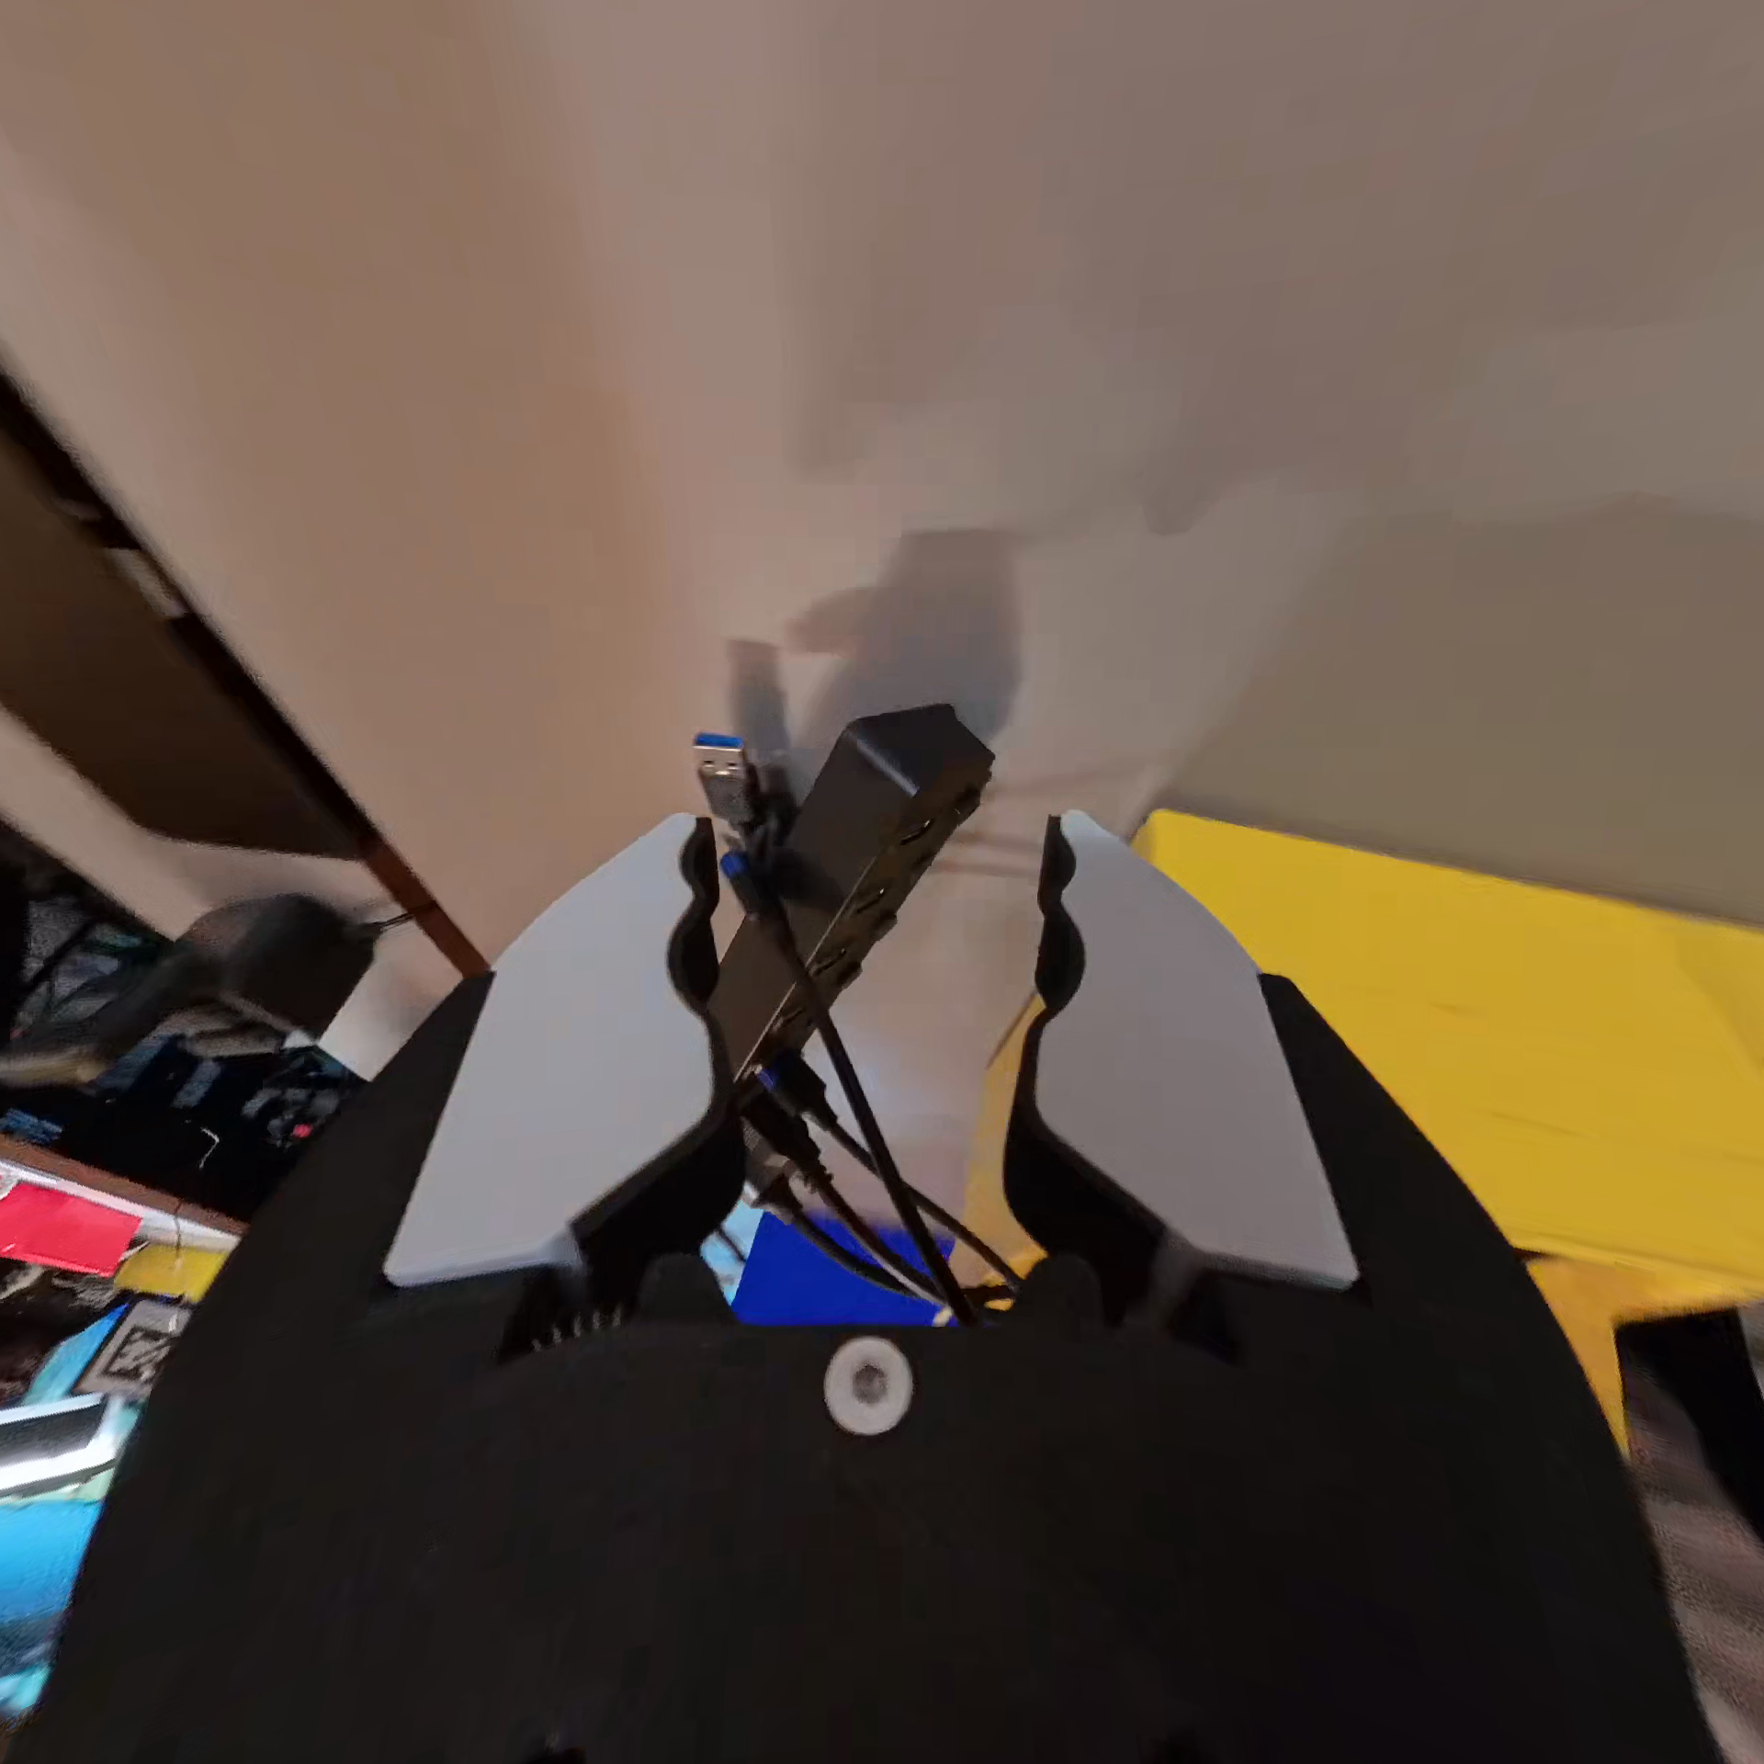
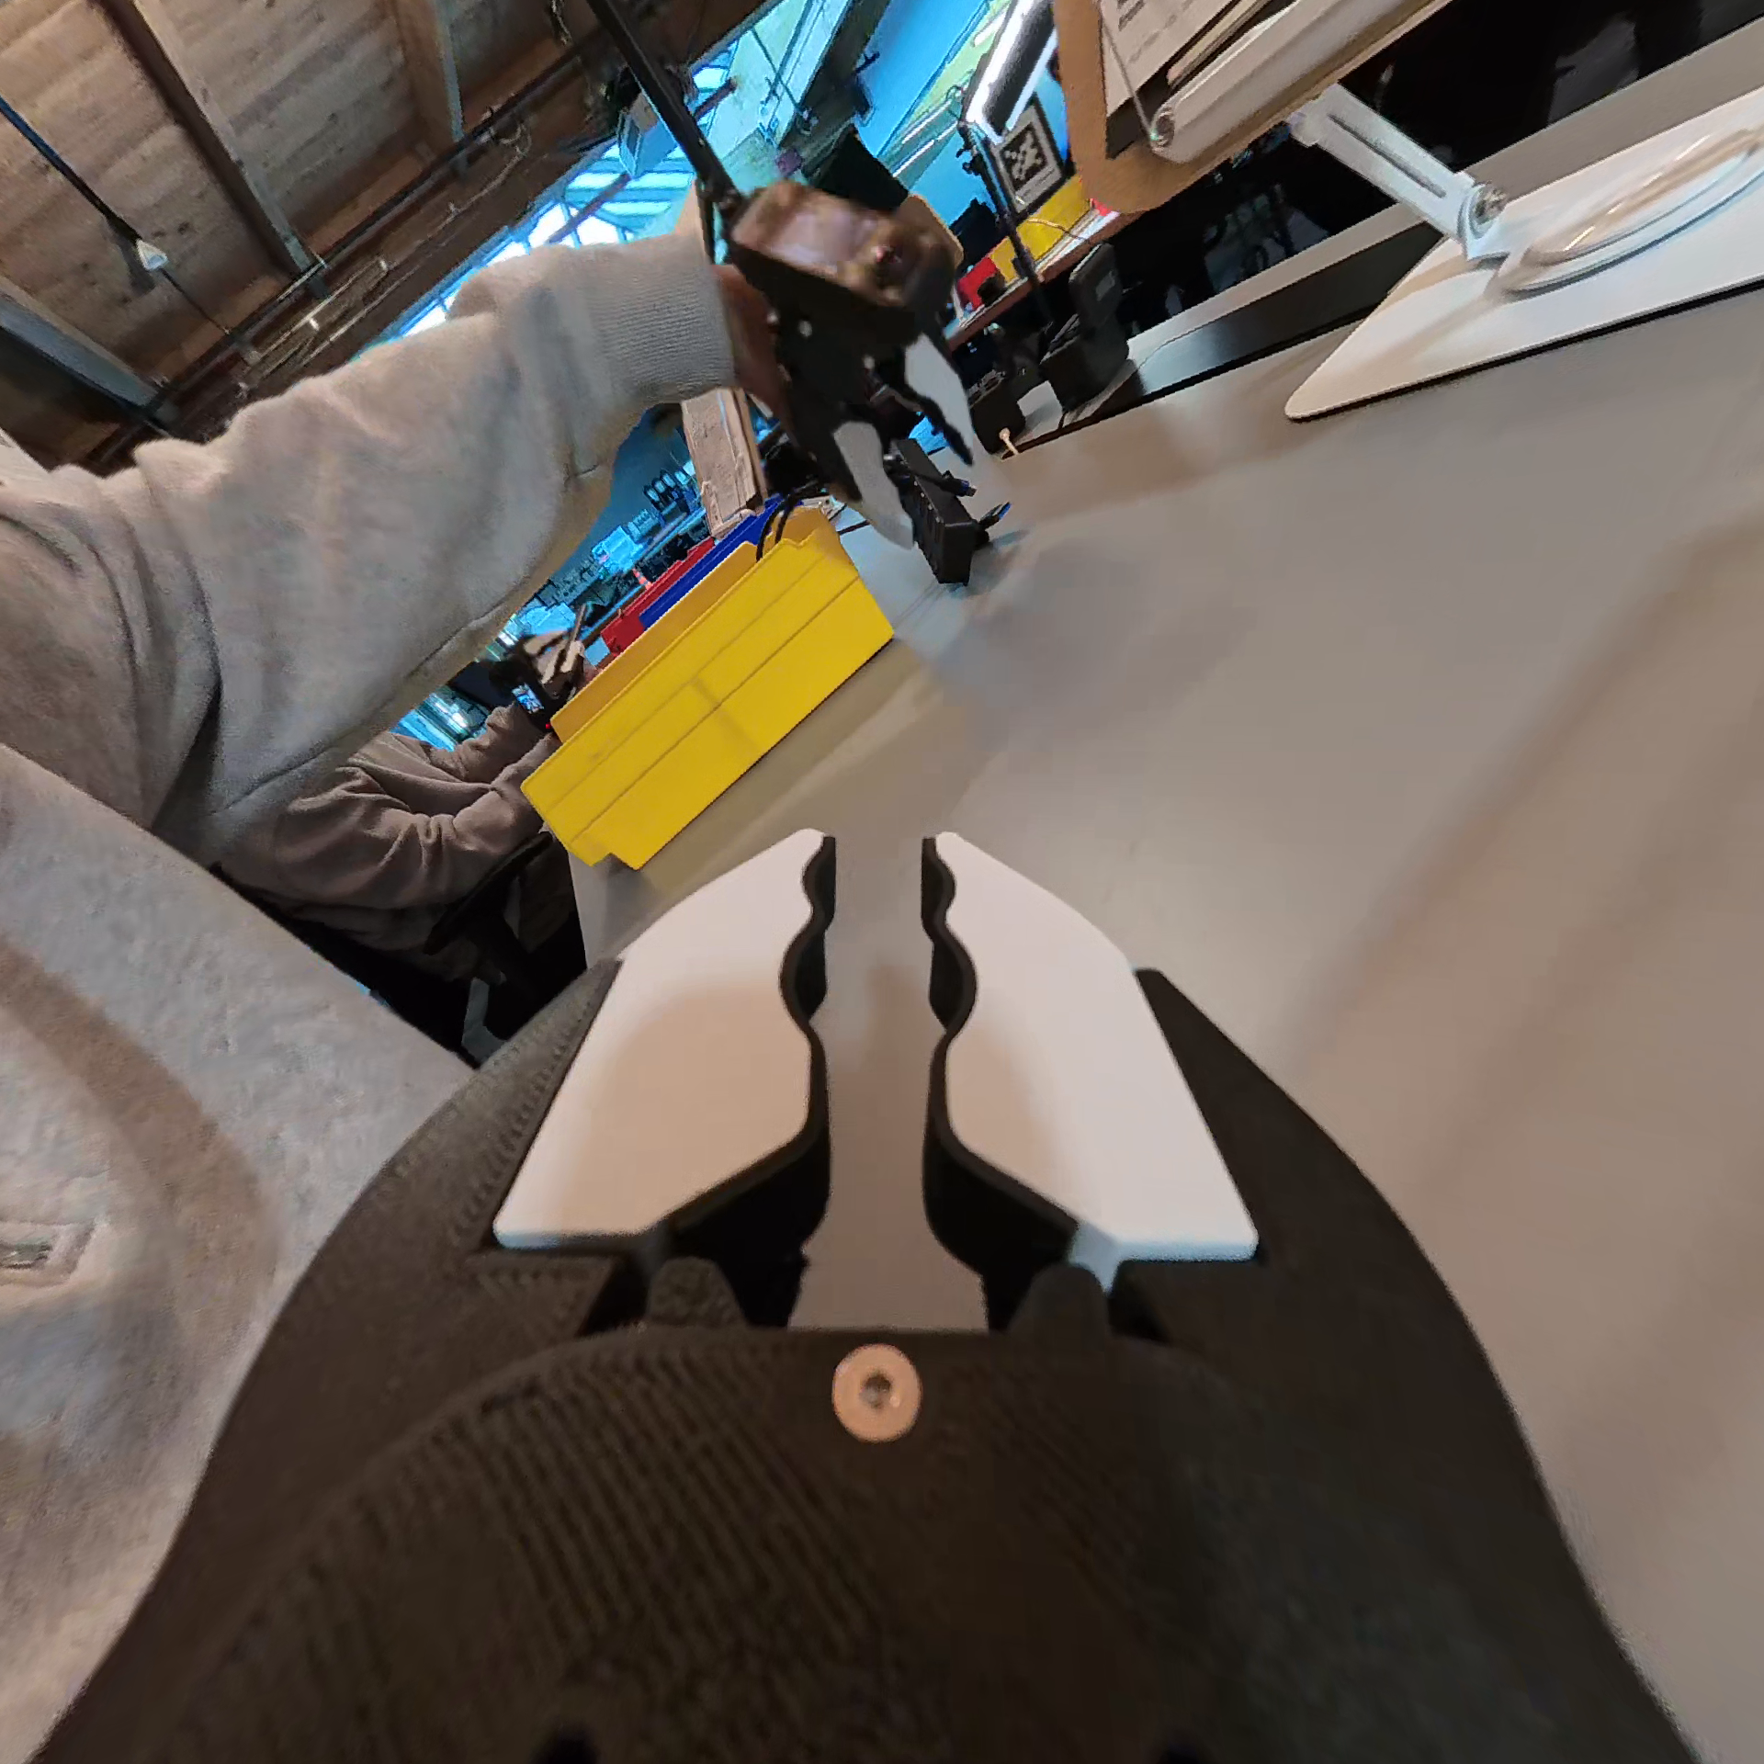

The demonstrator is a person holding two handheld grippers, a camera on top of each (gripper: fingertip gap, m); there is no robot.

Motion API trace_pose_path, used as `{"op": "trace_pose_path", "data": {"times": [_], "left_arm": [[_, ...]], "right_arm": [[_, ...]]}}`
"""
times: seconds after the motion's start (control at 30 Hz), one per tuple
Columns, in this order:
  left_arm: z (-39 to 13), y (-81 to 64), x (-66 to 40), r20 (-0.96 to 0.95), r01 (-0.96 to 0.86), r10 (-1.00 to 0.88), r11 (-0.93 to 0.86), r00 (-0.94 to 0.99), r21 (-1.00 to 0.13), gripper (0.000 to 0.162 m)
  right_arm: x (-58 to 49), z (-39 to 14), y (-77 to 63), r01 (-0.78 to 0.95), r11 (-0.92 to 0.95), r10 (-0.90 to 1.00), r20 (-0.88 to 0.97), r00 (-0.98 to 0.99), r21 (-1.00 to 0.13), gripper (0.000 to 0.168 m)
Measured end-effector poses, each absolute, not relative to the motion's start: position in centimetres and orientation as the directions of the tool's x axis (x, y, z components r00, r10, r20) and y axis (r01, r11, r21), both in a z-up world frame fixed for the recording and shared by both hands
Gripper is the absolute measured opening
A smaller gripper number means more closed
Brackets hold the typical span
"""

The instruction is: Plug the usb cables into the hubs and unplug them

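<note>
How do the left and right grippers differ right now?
The left gripper is spread wide around the black USB hub; the right gripper has only a narrow gap with nothing in it. The left is out by the yellow bin; the right hangs back over bare table. Both have white fingers.

No legible text, brand or number anywhere. Only square black-and-white coded markers (image 2: 1029, 157) on a stand far back in the right wrist view, and another coded marker (image 1: 129, 1354) low at the left edge of the left wrist view. Papers (image 2: 1160, 38) at top right too blurred to read.
</note>
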State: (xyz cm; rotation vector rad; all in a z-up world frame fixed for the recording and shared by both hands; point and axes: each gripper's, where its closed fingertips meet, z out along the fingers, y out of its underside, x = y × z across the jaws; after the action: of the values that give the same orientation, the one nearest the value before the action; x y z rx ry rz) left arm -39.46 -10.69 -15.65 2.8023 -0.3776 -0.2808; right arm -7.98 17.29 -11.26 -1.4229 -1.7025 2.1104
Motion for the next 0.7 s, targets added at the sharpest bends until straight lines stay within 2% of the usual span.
{"op": "trace_pose_path", "data": {"times": [0.07, 0.13, 0.2, 0.23, 0.27, 0.37, 0.43, 0.53, 0.63, 0.7], "left_arm": [[-16.9, -12.4, -40.0, -0.054, -0.259, -0.319, -0.847, 0.946, 0.465, 0.069], [-18.2, -14.0, -40.2, 0.025, -0.277, -0.317, -0.785, 0.948, 0.554, 0.068], [-19.2, -14.7, -40.8, 0.032, -0.322, -0.380, -0.736, 0.925, 0.596, 0.061], [-19.4, -14.9, -41.1, 0.032, -0.351, -0.421, -0.711, 0.907, 0.610, 0.048], [-19.3, -15.0, -41.4, 0.033, -0.367, -0.446, -0.689, 0.894, 0.626, 0.046], [-17.5, -13.9, -42.8, -0.054, -0.401, -0.540, -0.684, 0.840, 0.609, 0.033], [-14.8, -12.6, -43.9, -0.174, -0.362, -0.527, -0.753, 0.832, 0.550, 0.032], [-9.2, -11.0, -45.1, -0.385, -0.277, -0.421, -0.884, 0.821, 0.377, 0.031], [-1.8, -10.2, -46.0, -0.605, -0.147, -0.179, -0.984, 0.776, 0.102, 0.030], [3.5, -10.5, -45.8, -0.676, -0.059, 0.043, -0.990, 0.735, -0.127, 0.030]], "right_arm": [[-8.1, -11.3, 17.6, 0.466, -0.398, 0.563, -0.612, -0.556, -0.790, 0.018], [-8.2, -11.3, 17.9, 0.472, -0.418, 0.552, -0.630, -0.546, -0.776, 0.018], [-8.3, -11.4, 18.4, 0.476, -0.439, 0.542, -0.647, -0.536, -0.762, 0.018], [-8.3, -11.4, 18.6, 0.479, -0.451, 0.538, -0.658, -0.528, -0.753, 0.019], [-8.4, -11.5, 18.9, 0.482, -0.464, 0.532, -0.669, -0.519, -0.743, 0.019], [-8.6, -11.9, 19.6, 0.496, -0.497, 0.517, -0.702, -0.489, -0.712, 0.019], [-8.6, -11.9, 19.9, 0.503, -0.520, 0.498, -0.724, -0.478, -0.690, 0.020], [-8.3, -11.6, 19.8, 0.503, -0.523, 0.488, -0.726, -0.485, -0.688, 0.020], [-7.8, -10.9, 19.5, 0.486, -0.506, 0.498, -0.702, -0.510, -0.712, 0.020], [-7.3, -10.6, 19.3, 0.475, -0.488, 0.510, -0.681, -0.526, -0.733, 0.020]]}}
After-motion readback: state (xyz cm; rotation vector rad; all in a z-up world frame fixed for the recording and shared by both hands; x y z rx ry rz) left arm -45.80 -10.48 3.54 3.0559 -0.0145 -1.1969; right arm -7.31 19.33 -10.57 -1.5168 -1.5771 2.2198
